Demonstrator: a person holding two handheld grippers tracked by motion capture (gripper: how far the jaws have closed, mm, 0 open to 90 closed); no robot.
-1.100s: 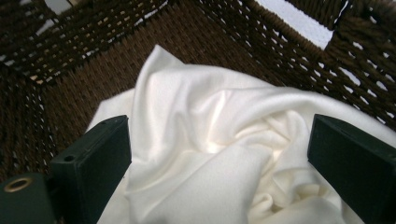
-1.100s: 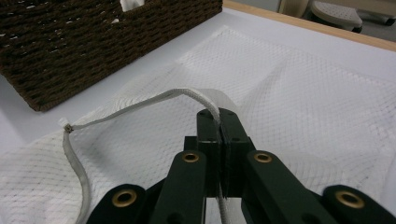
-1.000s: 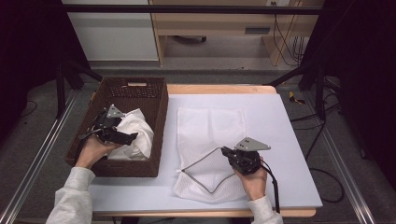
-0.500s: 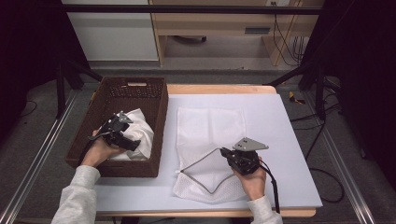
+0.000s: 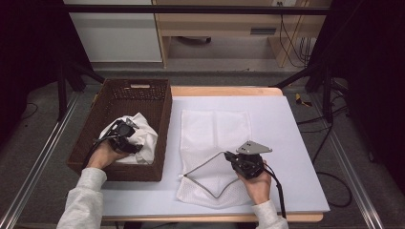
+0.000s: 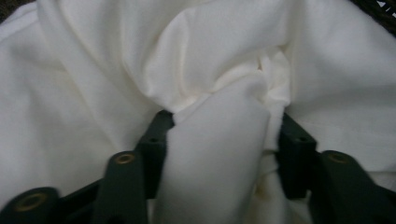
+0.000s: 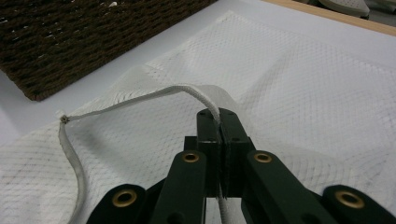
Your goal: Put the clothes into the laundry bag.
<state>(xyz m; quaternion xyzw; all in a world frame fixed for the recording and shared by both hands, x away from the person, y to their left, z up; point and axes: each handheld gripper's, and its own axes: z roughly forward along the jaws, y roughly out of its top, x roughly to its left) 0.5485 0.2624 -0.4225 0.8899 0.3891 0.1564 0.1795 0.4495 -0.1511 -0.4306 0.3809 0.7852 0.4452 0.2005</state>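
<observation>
- The left gripper [image 5: 125, 136] is reaching down into the brown wicker basket [image 5: 162, 119] at the left of the table [image 5: 296, 143], where the crumpled white cloth [image 5: 145, 138] is lying against the basket's right wall.
- Its jaws have just been closing, and a bunched fold of the cloth [image 6: 219, 154] is sitting between them, touching both pads; I am reading that as a grip on the cloth.
- The right gripper [image 5: 228, 155] is pinching the white zipper edge [image 5: 203, 164] of the mesh laundry bag [image 5: 215, 129], jaws fully closed on it, holding the bag's mouth lifted off the table.
- The bag is lying flat at the table's middle, just beside the basket's right side, its near edge close to the table's near edge.
- Open table is lying to the right of the bag and beyond it.
- The right gripper view is showing the zipper edge [image 7: 140, 100] arching up into the shut jaws, plus the mesh weave.
- The left gripper view is showing the cloth's folds up close.
</observation>
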